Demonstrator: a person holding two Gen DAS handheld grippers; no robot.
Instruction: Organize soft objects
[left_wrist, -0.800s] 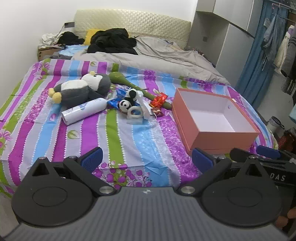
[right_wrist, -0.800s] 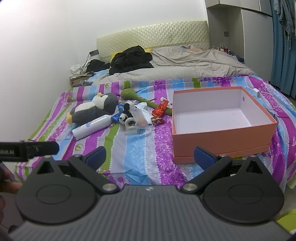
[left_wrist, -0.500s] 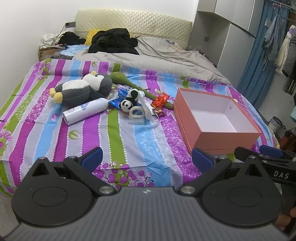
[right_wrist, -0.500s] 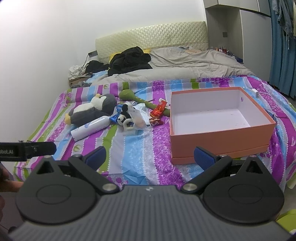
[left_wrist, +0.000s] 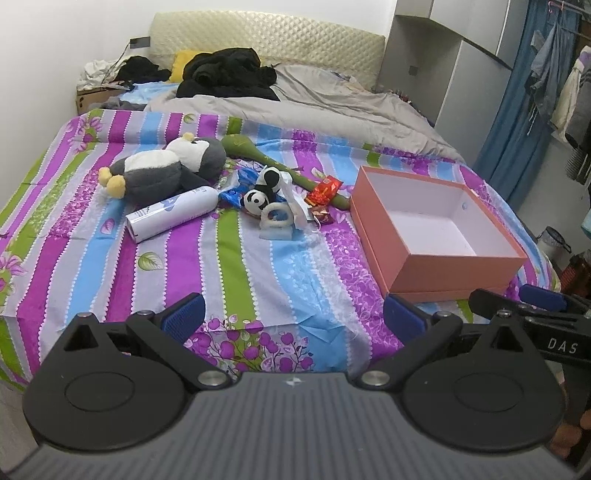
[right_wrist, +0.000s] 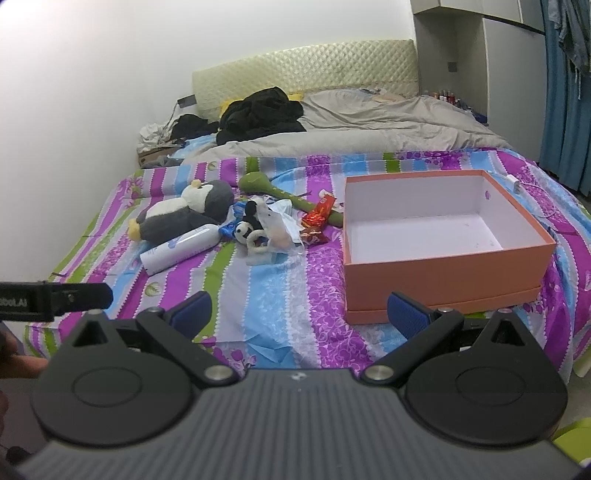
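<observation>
Two plush toys lie on the striped bedspread (left_wrist: 236, 266): one grey and white penguin (left_wrist: 166, 166) at about ten o'clock in the left wrist view, and one small black and white panda (left_wrist: 260, 194) near the middle, just right of it. One white bottle (left_wrist: 171, 214) with blue print too small to read lies on its side, touching the penguin's near edge. One long green plush stick (left_wrist: 258, 153) runs from behind the penguin's head toward one orange box (left_wrist: 454, 267) with a white inside, which stands open at three o'clock. Red snack wrappers (left_wrist: 325, 190) lie between the panda and the box; a clear plastic bag (right_wrist: 279, 229) and a whitish ring (left_wrist: 276, 216) sit against the panda. Their print cannot be read.

Both grippers hover over the near edge of the bed, tilted down toward it. The left gripper (left_wrist: 293, 314) is spread wide and holds nothing. The right gripper (right_wrist: 299, 310) is likewise released and bare. In the left wrist view the right tool's side at four o'clock reads "DAS" (left_wrist: 561, 345); in the right wrist view the left tool's black bar at nine o'clock carries partly cut lettering (right_wrist: 13, 302). One grey duvet (left_wrist: 314, 107) and a heap of black clothes (left_wrist: 229, 74) lie toward twelve o'clock by the headboard (left_wrist: 266, 37).
</observation>
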